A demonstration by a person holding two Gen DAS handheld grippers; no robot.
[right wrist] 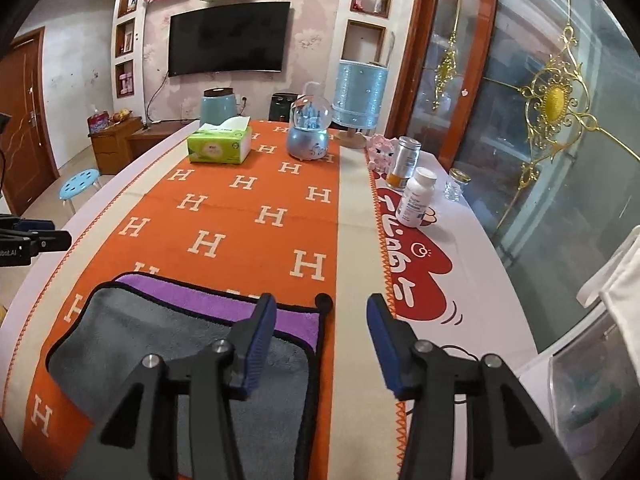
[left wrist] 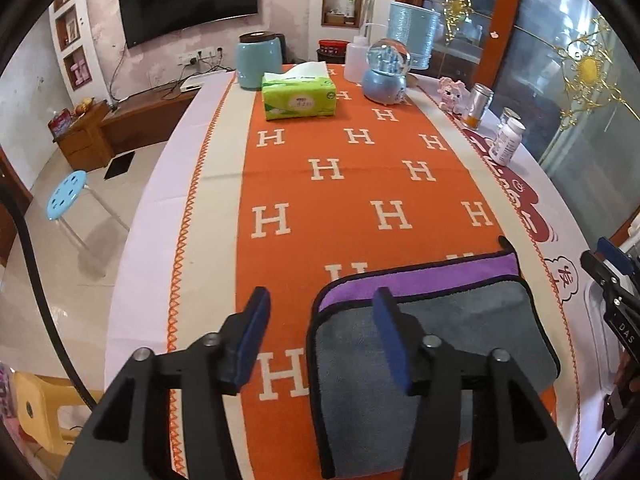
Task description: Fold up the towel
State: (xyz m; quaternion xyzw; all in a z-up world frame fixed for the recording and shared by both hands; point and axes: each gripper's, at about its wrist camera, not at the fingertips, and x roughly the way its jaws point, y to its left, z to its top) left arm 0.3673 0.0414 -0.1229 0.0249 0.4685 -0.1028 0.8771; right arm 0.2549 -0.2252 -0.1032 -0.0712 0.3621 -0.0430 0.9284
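The towel [left wrist: 460, 332] lies folded on the orange H-patterned table runner [left wrist: 360, 184], grey side up with a purple strip [left wrist: 420, 280] showing along its far edge and black trim around it. My left gripper [left wrist: 320, 336] is open and empty, held above the towel's left edge. In the right wrist view the towel [right wrist: 132, 332] lies at lower left. My right gripper [right wrist: 322, 344] is open and empty, above the towel's right edge, near its black hanging loop [right wrist: 324, 302]. The right gripper also shows at the left wrist view's right edge [left wrist: 612, 280].
At the table's far end stand a green tissue box [left wrist: 298, 98], a blue jar [left wrist: 256, 60], a snow globe [left wrist: 386, 72] and a white pump bottle [left wrist: 358, 60]. Pill bottles [right wrist: 416, 196] and a metal can [right wrist: 404, 162] stand at the right. A blue stool [left wrist: 66, 196] stands on the floor at left.
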